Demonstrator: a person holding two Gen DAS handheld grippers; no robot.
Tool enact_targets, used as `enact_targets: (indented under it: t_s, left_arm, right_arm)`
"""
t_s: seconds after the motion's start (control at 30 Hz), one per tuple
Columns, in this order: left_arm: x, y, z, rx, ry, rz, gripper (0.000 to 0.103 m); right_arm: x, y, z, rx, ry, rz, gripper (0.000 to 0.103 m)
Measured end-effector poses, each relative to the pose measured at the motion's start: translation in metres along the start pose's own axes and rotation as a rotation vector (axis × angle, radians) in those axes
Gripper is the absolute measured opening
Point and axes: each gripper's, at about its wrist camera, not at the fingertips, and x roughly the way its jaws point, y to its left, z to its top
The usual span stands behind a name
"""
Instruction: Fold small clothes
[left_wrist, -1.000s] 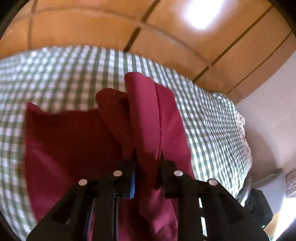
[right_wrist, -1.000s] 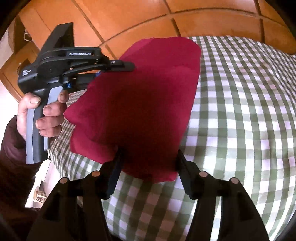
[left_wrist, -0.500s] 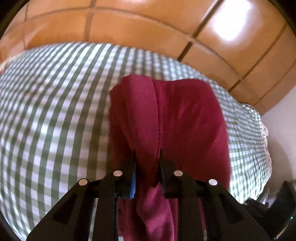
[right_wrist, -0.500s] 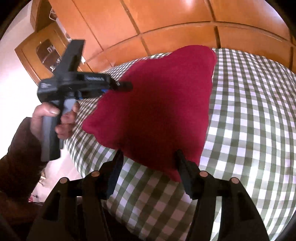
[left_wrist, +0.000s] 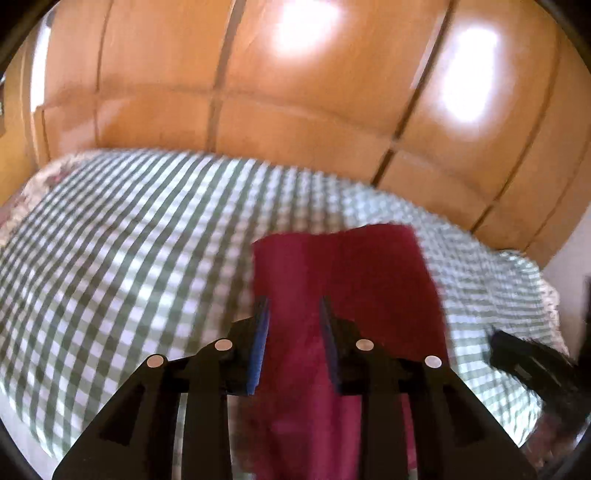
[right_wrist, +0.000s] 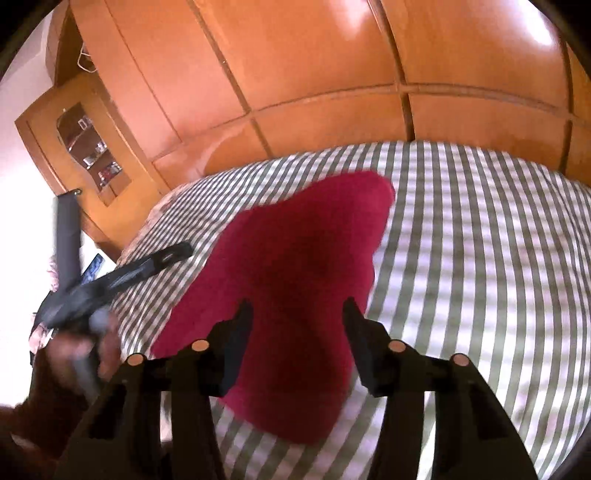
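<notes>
A dark red cloth (left_wrist: 351, 280) lies folded on the green and white checked bed cover (left_wrist: 129, 240). My left gripper (left_wrist: 293, 306) hangs over the cloth's near left part with its jaws a little apart, and cloth shows between them; whether they still pinch it is unclear. In the right wrist view the same cloth (right_wrist: 295, 266) lies flat on the cover (right_wrist: 480, 258). My right gripper (right_wrist: 297, 310) is open above its near edge and holds nothing. The left gripper (right_wrist: 122, 277) shows there at the left, blurred and away from the cloth's edge.
Orange wooden wardrobe doors (left_wrist: 295, 92) rise behind the bed. A small wooden shelf unit (right_wrist: 88, 155) with objects stands at the far left. The bed's edge and a white wall (left_wrist: 569, 251) lie to the right. The right gripper's dark body (left_wrist: 535, 369) shows at the lower right.
The left gripper carried the cloth's fold over, laid it flat and pulled back, its jaws now wider. The right gripper stayed open above the near edge. Both views tilted up.
</notes>
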Motion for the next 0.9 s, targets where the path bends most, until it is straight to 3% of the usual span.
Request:
enact_targets:
  t_s: [0.13,0.27,0.3,0.4,0.63,0.67,0.73,0.9]
  left_arm:
    - [0.011,-0.031,-0.014,0.109,-0.006,0.0,0.026]
    - [0.052,-0.023,-0.036,0.092,0.117,0.048,0.026]
    - [0.058,-0.022,-0.04,0.096,0.124,0.052,0.026]
    - [0.059,-0.024,-0.045,0.124,0.108,0.063,0.026]
    - [0.043,-0.03,-0.047,0.133,0.076,0.074,0.027]
    - [0.038,-0.03,-0.048,0.131,0.071,0.073,0.039]
    - [0.031,-0.028,-0.048,0.121,0.05,0.07,0.05]
    - [0.019,-0.026,-0.05,0.115,0.032,0.093,0.05]
  right_arm:
    - [0.04,-0.003,0.03,0.027,0.036,-0.024,0.047]
    - [0.096,-0.008,0.039,0.005,0.113,-0.11,0.047]
    - [0.116,-0.012,0.035,0.006,0.154,-0.137,0.047]
    - [0.129,-0.009,0.03,-0.051,0.129,-0.17,0.048]
    - [0.099,-0.013,0.028,-0.006,0.062,-0.095,0.057]
    - [0.092,-0.013,0.027,-0.003,0.05,-0.088,0.058]
    - [0.081,-0.009,0.023,-0.004,0.026,-0.082,0.06]
    - [0.053,-0.007,0.006,0.021,0.005,-0.06,0.06]
